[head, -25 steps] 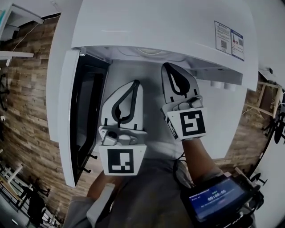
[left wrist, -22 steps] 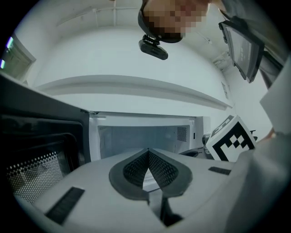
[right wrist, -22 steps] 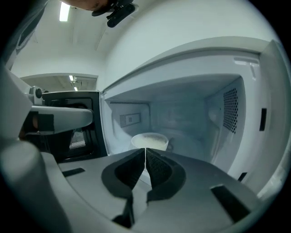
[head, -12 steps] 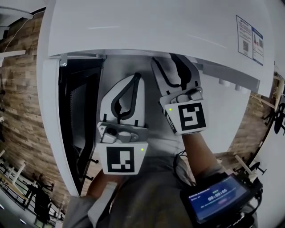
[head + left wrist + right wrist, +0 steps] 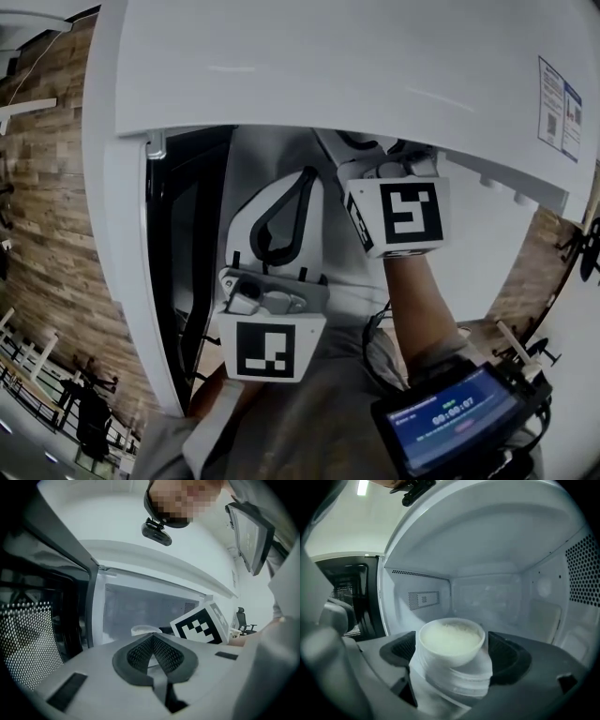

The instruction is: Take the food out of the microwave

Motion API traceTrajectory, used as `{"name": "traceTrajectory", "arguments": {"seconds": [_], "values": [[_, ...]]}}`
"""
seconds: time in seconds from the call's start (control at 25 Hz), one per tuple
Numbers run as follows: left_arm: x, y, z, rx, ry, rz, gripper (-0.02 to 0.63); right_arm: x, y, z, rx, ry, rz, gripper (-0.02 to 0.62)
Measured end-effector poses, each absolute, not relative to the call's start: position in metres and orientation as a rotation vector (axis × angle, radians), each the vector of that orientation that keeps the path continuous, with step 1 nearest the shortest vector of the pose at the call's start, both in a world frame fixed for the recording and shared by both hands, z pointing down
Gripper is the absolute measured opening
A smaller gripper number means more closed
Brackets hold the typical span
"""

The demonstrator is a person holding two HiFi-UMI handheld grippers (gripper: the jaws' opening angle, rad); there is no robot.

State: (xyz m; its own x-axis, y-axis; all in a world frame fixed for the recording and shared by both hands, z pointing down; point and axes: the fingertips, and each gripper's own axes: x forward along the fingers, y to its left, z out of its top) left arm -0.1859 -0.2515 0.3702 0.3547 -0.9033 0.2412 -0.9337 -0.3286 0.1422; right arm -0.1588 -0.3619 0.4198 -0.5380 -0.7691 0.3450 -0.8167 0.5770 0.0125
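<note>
White rice point(image 5: 450, 637) fills the round bowl point(image 5: 443, 657) between the right gripper's point(image 5: 452, 653) just-opened fingers; the left gripper's point(image 5: 152, 637) fingers meet.

Your left claw point(image 5: 305, 178) is white, with dark, mesh-textured pads point(image 5: 140, 656) and small black rectangles. The left cube point(image 5: 272, 349) shows a black-and-white square marker, as does the right cube point(image 5: 405, 216) behind your white right claw point(image 5: 370, 150). A black cable point(image 5: 375, 333) trails by your right forearm, beside a dark device point(image 5: 450, 417) with a blue screen. You wear a grey top point(image 5: 309, 422).
</note>
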Motion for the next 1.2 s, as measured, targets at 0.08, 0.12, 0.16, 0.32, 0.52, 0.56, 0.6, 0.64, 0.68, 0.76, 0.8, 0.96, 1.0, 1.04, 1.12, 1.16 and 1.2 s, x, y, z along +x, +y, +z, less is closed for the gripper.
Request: {"name": "traceTrajectory", "arguments": {"seconds": [0.08, 0.12, 0.16, 0.32, 0.52, 0.56, 0.6, 0.64, 0.68, 0.76, 0.8, 0.96, 1.0, 1.04, 1.12, 1.16, 1.2], "values": [[-0.187, -0.253, 0.370, 2.361, -1.642, 0.165, 0.006, -0.163, -0.364, 0.420, 1.284, -2.495, 0.172, 0.479], [-0.187, -0.254, 0.370, 2.360, -1.641, 0.164, 0.006, -0.164, -0.365, 0.420, 1.279, -2.489, 0.158, 0.479], [-0.188, -0.254, 0.370, 2.361, -1.641, 0.165, 0.006, -0.165, -0.366, 0.421, 1.283, -2.485, 0.154, 0.479], [-0.191, -0.254, 0.369, 2.362, -1.644, 0.177, 0.006, -0.164, -0.372, 0.422, 1.326, -2.459, 0.162, 0.477], [-0.191, -0.253, 0.366, 2.374, -1.643, 0.170, 0.006, -0.160, -0.365, 0.423, 1.300, -2.445, 0.149, 0.469], [-0.191, -0.253, 0.366, 2.377, -1.643, 0.168, 0.006, -0.158, -0.363, 0.422, 1.299, -2.443, 0.145, 0.469], [-0.191, -0.252, 0.366, 2.378, -1.644, 0.165, 0.006, -0.155, -0.360, 0.422, 1.300, -2.441, 0.141, 0.469], [-0.190, -0.252, 0.366, 2.377, -1.644, 0.162, 0.006, -0.151, -0.356, 0.422, 1.302, -2.439, 0.140, 0.469], [-0.190, -0.251, 0.366, 2.375, -1.644, 0.159, 0.006, -0.148, -0.353, 0.422, 1.304, -2.436, 0.141, 0.469], [-0.188, -0.250, 0.365, 2.375, -1.641, 0.158, 0.006, -0.141, -0.349, 0.423, 1.306, -2.428, 0.146, 0.469], [-0.187, -0.250, 0.364, 2.377, -1.641, 0.158, 0.006, -0.139, -0.348, 0.423, 1.304, -2.426, 0.149, 0.470], [-0.185, -0.250, 0.362, 2.382, -1.639, 0.159, 0.006, -0.135, -0.354, 0.423, 1.306, -2.432, 0.174, 0.485], [-0.185, -0.250, 0.362, 2.384, -1.639, 0.159, 0.006, -0.135, -0.357, 0.423, 1.311, -2.435, 0.182, 0.493], [-0.185, -0.250, 0.361, 2.385, -1.640, 0.158, 0.006, -0.136, -0.360, 0.422, 1.315, -2.438, 0.188, 0.500], [-0.185, -0.251, 0.359, 2.387, -1.642, 0.157, 0.006, -0.137, -0.366, 0.422, 1.319, -2.441, 0.194, 0.505], [-0.185, -0.251, 0.359, 2.389, -1.641, 0.159, 0.006, -0.138, -0.368, 0.422, 1.319, -2.443, 0.197, 0.505], [-0.185, -0.251, 0.359, 2.390, -1.641, 0.161, 0.006, -0.138, -0.369, 0.422, 1.319, -2.446, 0.202, 0.505]]}}
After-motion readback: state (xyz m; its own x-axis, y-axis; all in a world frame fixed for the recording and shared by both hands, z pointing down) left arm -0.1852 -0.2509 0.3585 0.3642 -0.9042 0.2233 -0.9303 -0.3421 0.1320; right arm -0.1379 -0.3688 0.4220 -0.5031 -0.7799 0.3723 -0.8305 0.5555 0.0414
